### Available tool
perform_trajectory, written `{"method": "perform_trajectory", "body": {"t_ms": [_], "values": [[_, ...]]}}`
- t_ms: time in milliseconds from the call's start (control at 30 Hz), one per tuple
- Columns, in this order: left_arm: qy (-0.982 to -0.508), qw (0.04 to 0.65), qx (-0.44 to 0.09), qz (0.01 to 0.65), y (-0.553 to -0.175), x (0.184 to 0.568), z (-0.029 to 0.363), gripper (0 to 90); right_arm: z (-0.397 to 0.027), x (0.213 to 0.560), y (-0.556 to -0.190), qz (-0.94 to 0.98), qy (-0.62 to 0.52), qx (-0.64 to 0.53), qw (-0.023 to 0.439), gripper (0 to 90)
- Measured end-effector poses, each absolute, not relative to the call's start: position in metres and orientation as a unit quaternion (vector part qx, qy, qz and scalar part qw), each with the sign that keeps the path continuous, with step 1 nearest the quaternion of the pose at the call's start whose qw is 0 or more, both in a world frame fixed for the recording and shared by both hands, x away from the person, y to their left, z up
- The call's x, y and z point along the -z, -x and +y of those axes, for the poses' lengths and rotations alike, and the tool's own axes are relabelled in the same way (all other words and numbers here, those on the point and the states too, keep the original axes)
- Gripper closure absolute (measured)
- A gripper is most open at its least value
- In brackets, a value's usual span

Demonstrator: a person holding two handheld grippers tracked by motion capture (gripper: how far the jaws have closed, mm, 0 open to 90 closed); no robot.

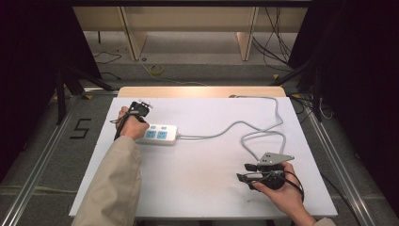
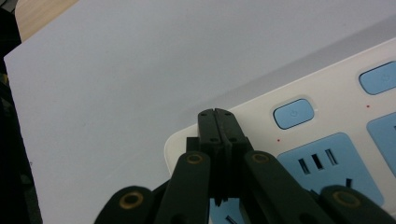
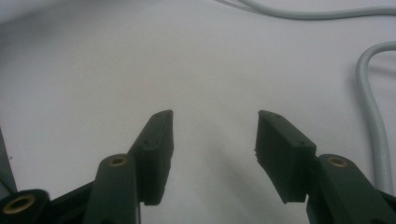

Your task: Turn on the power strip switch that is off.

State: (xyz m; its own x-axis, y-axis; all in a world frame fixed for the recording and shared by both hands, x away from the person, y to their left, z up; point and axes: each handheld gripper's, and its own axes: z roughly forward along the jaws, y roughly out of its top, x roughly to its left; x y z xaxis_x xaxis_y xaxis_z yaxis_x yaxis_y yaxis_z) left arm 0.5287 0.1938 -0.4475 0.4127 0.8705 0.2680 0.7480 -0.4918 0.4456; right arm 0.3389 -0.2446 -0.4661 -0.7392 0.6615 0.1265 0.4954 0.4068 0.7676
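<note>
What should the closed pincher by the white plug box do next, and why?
Probably slide the left gripper a little toward the nearest blue button on the power strip and press it. Its jaws are shut into one narrow tip, good for poking, and that tip hangs over the strip's corner, just short of the button.

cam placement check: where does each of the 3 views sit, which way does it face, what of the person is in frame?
High view: above the person's side, facing forward and down on the white table; both forearms, left claw, right claw.
Left gripper view: rides the left claw, jaws shut, at the power strip.
Right gripper view: rides the right claw, jaws open over bare table, grey cable at right.
Shared: table; strip and cable also appear in the high view.
</note>
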Motion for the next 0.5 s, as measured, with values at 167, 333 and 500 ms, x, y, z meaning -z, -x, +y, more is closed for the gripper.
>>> {"method": "perform_trajectory", "body": {"t_ms": [167, 333, 500], "values": [[-0.831, 0.125, -0.24, 0.486, -0.5286, 0.4476, 0.1926, 90.0, -0.2448, 0.4661, -0.339, 0.832, -0.349, -0.419, 0.098, 47.5], [-0.833, 0.12, -0.246, 0.48, -0.528, 0.4483, 0.1902, 90.0, -0.245, 0.4658, -0.339, 0.833, -0.347, -0.42, 0.1, 47.6], [-0.837, 0.119, -0.248, 0.473, -0.5277, 0.4483, 0.1904, 89.9, -0.2452, 0.4659, -0.3392, 0.833, -0.347, -0.419, 0.1, 47.7]]}}
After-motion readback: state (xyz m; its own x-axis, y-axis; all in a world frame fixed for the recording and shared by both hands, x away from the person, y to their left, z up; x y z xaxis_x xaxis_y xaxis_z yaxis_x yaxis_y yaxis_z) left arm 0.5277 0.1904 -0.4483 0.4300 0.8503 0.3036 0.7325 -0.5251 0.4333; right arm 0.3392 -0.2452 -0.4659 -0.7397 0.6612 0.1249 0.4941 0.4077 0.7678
